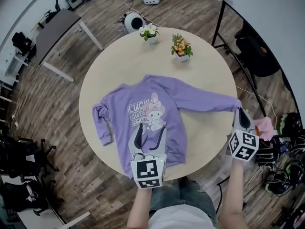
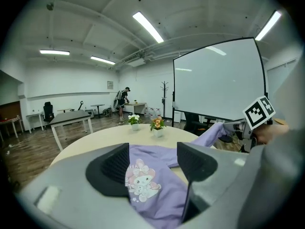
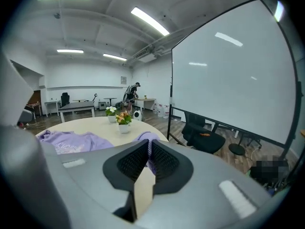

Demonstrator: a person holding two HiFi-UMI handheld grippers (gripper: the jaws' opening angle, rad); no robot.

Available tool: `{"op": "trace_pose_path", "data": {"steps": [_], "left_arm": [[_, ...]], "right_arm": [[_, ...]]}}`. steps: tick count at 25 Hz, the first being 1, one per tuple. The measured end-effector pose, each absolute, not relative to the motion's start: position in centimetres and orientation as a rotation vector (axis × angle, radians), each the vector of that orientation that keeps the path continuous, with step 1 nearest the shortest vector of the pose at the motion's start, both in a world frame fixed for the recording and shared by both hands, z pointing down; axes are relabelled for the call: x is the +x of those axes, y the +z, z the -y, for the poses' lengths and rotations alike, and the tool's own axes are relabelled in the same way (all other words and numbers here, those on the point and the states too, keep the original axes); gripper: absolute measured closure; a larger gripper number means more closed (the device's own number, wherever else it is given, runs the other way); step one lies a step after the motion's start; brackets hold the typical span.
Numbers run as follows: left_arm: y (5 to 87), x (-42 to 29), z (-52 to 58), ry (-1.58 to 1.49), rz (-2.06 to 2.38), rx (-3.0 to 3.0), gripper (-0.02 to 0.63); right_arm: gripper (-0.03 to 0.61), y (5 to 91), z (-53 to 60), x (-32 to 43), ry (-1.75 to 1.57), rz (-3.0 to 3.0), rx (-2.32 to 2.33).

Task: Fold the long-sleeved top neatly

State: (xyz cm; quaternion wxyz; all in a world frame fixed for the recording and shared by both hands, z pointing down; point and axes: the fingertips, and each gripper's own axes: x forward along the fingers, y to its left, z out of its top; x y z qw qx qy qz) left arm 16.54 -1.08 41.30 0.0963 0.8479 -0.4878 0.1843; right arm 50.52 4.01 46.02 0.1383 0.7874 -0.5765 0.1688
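The left gripper (image 1: 151, 129) has its jaws spread wide over the hem of the purple long-sleeved top (image 1: 124, 99), which lies flat on the round table (image 1: 119, 61) just ahead of it. The right gripper (image 1: 241, 112) pinches a sleeve cuff (image 1: 234, 101) at the table's edge. The white chest print reads roughly "LUCK… CUTE SWEET" – only partly legible – beside a cartoon rabbit (image 1: 155, 111). Only the left gripper view shows the sleeve (image 2: 212, 132) lifted towards the right gripper's marker cube (image 2: 259, 111). Only the head view shows the other sleeve (image 1: 102, 123) bunched beyond the left gripper's outer side.
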Motion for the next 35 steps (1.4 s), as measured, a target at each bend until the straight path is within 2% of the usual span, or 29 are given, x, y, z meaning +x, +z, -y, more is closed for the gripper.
{"op": "trace_pose_path", "data": {"steps": [16, 35], "left_arm": [[37.4, 6.9, -3.9, 0.454, 1.778, 2.326, 0.204], [35.4, -2.7, -3.5, 0.357, 1.989, 2.185, 0.204]], "right_arm": [[0.534, 34.8, 6.4, 45.3, 0.096, 1.943, 2.143], [0.534, 29.8, 14.3, 29.6, -0.112, 2.225, 1.881]]}}
